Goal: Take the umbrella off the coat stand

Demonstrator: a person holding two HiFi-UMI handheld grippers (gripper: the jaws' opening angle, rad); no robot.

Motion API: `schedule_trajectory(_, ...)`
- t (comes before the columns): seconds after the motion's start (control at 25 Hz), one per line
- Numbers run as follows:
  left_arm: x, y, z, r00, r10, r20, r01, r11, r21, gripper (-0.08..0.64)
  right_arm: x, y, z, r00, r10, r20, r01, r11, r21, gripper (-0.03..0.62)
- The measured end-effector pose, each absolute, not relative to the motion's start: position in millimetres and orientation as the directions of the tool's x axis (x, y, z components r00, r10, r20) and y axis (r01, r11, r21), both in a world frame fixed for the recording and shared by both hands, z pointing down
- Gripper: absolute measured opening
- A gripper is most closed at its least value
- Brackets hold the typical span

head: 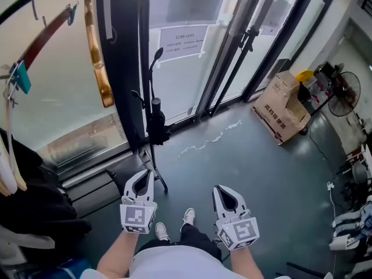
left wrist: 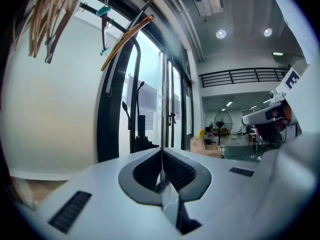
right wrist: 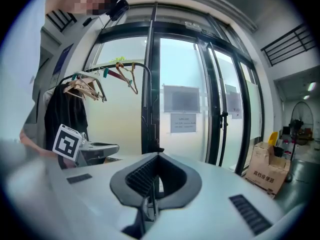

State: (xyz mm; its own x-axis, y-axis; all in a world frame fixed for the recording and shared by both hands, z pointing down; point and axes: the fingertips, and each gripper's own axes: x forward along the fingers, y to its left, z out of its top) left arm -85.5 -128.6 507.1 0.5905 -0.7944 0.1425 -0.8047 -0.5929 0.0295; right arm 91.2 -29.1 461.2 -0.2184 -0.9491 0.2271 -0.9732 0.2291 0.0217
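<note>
A thin black coat stand [head: 152,92] on splayed feet stands before the glass doors, next to a wide black door post [head: 125,57]. A folded black umbrella [head: 157,122] hangs low on its pole; in the left gripper view the umbrella [left wrist: 141,130] is straight ahead of the jaws, some way off. My left gripper [head: 144,176] is shut and empty, held near the stand's feet. My right gripper [head: 223,192] is beside it to the right, also shut and empty. Both gripper views show the jaws closed together, left gripper [left wrist: 161,153] and right gripper [right wrist: 157,157], with nothing between them.
A clothes rail with wooden hangers [head: 14,92] and dark garments [head: 29,202] fills the left. A cardboard box [head: 282,106] and a floor fan [head: 344,95] stand at the right, with cables and gear behind. A paper notice [head: 183,42] is taped on the glass.
</note>
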Motion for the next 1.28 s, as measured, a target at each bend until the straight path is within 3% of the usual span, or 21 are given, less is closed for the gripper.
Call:
schedule_trajectory(0.52, -77, -184, 491, 0.420, -0.894, 0.153, -0.905, -0.424, 0.005, 0.026, 105, -134, 433, -0.460, -0.876, 0.146, -0.883, 0.469, 0.028, 0.018)
schedule_trajectory(0.84, -61, -229, 525, 0.384, -0.906, 0.178, -0.923, -0.378, 0.068, 0.029, 101, -155, 471, -0.517, -0.827, 0.221, -0.848, 0.530, -0.002, 0.018)
schedule_trajectory(1.28, -55, -289, 563, 0.369, -0.906, 0.206, -0.929, -0.360, 0.085, 0.161, 87, -150, 499, -0.556, -0.795, 0.243, -0.821, 0.570, -0.014, 0.018)
